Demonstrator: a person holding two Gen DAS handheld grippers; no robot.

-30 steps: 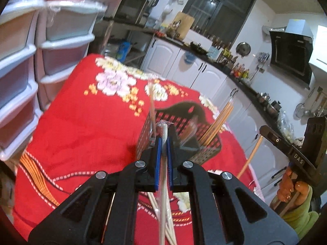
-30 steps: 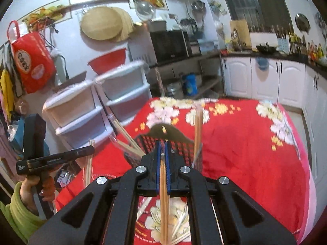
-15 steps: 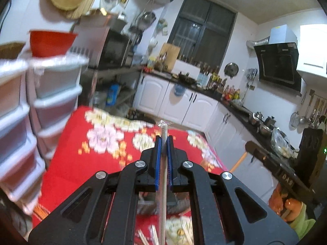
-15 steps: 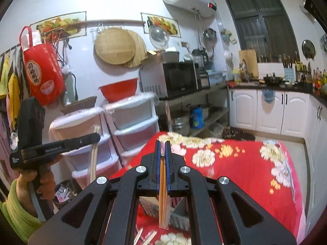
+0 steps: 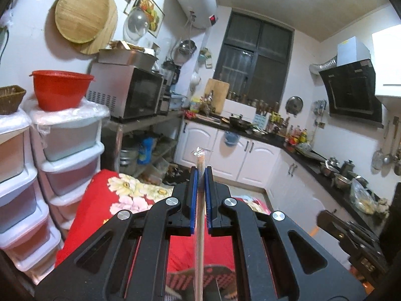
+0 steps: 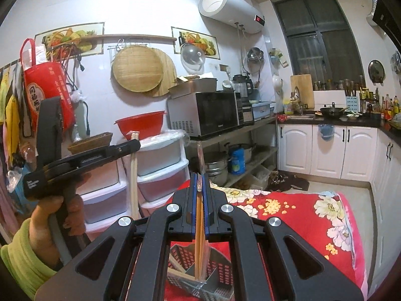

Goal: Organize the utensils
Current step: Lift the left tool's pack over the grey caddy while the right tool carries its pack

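Chopsticks are pinched upright in the right gripper, tips over the basket at 6 o'clock; a wrapped pair is clamped in the left gripper. Both should be lowered straight into one compartment.

A red flowered tablecloth covers the table below both jaws; a dark perforated basket stands directly beneath them.
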